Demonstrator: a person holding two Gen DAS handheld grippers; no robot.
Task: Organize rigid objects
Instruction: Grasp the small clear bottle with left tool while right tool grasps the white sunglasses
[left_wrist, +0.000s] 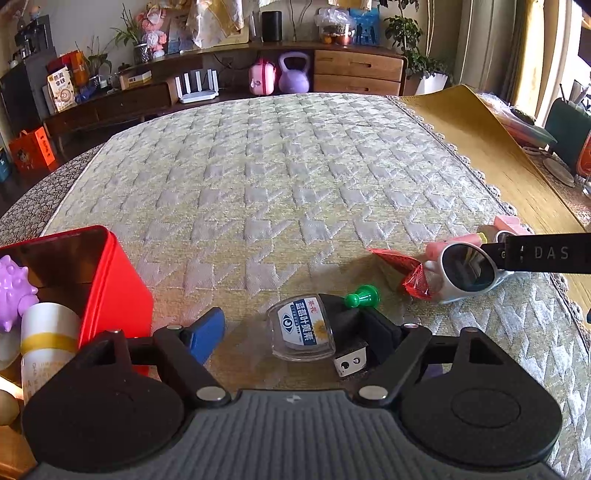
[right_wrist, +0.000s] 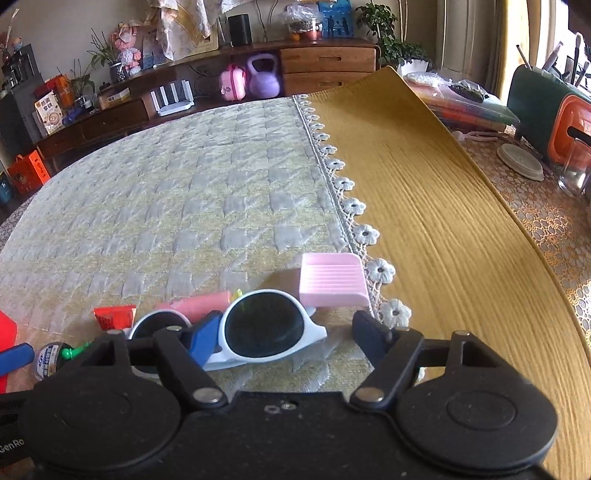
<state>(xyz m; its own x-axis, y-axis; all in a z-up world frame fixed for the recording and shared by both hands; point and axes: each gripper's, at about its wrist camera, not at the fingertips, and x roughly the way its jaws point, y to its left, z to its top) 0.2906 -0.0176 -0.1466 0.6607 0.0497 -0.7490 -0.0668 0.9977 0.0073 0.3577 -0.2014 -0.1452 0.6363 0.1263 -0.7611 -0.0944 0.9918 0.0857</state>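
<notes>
Step in hand: collecting loose items into the red tin (left_wrist: 110, 284), which stands at the near left edge of the desk (left_wrist: 280, 177) and already holds a purple spiked toy (left_wrist: 13, 286) and a white bottle (left_wrist: 48, 332).

Left gripper (left_wrist: 291, 332): fingers spread apart, bracketing a small clear bottle (left_wrist: 301, 332) with a blue label; a green pushpin (left_wrist: 364, 295) lies just beside it. No contact is visible. The next move probably calls for closing on the bottle without catching the pin.

Right gripper (right_wrist: 288, 332): fingers released, with the white sunglasses (right_wrist: 258, 328) between them, one lens against the left finger. A pink ridged block (right_wrist: 334, 278), a pink stick (right_wrist: 199, 304) and a red packet (right_wrist: 114, 317) lie near.

Surface: quilted pale cloth with a lace border, adjoining a mustard cloth (right_wrist: 424, 206) on the right. Room: wooden sideboard with a purple kettlebell (left_wrist: 293, 72).
</notes>
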